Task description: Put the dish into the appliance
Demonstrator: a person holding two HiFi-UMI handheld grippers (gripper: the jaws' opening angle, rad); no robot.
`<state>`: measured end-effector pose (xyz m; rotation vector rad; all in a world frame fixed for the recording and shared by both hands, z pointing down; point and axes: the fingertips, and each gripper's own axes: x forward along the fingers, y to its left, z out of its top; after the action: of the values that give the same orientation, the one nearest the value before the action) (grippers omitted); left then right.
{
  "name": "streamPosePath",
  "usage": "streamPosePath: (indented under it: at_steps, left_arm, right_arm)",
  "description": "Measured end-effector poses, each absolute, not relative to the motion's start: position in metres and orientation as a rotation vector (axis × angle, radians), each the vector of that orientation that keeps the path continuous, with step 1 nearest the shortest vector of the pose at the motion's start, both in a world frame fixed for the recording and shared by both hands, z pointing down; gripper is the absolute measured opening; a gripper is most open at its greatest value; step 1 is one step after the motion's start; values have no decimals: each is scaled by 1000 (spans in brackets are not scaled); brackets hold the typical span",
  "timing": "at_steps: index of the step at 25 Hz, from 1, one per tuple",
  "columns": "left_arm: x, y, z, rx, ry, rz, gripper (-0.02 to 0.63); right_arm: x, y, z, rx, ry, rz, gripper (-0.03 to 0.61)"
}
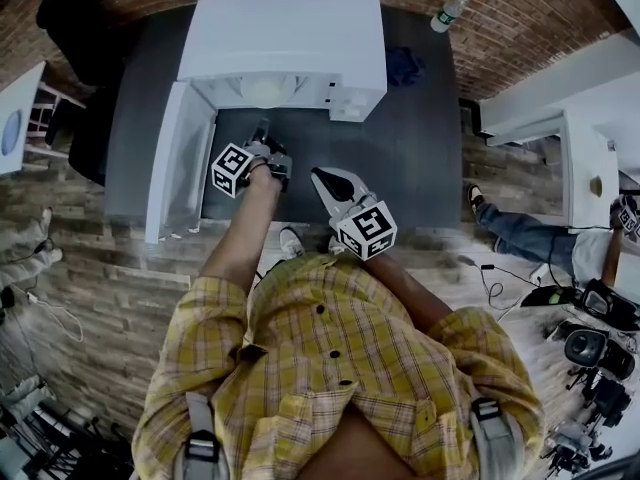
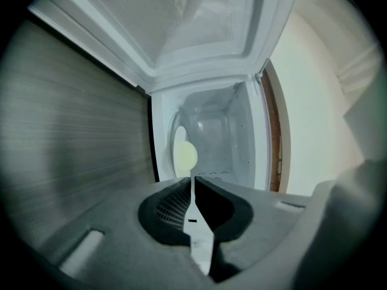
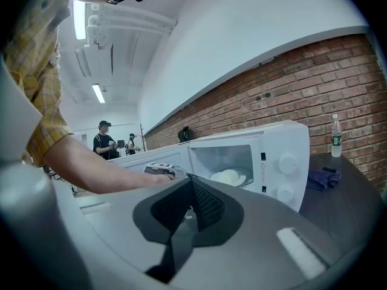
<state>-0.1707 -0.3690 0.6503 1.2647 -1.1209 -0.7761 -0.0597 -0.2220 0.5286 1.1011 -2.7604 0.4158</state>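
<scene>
Brick wall backs the dark table (image 1: 425, 138) carrying the white microwave (image 1: 285, 38), its door (image 1: 175, 158) swung open for access. The dish (image 3: 230, 177) sits inside the cavity. Left gripper (image 1: 262, 128) and right gripper (image 1: 318, 175) hover outside, both clenched on nothing; placement appears complete.

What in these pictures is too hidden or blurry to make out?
Head view: the microwave roof hides most of the dish.
Left gripper view: the pale lump on the dish is too blurred to identify.
Right gripper view: the bottle label and the dial markings are too small to read.
</scene>
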Motion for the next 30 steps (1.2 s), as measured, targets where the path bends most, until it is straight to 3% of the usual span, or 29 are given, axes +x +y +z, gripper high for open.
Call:
streamPosePath:
  at_steps: [30]
  left_arm:
    - [-119,-242,557,1694,-1114,-603,-3]
  right_arm:
    - [-34,-186,508,1197,-2777,416,5]
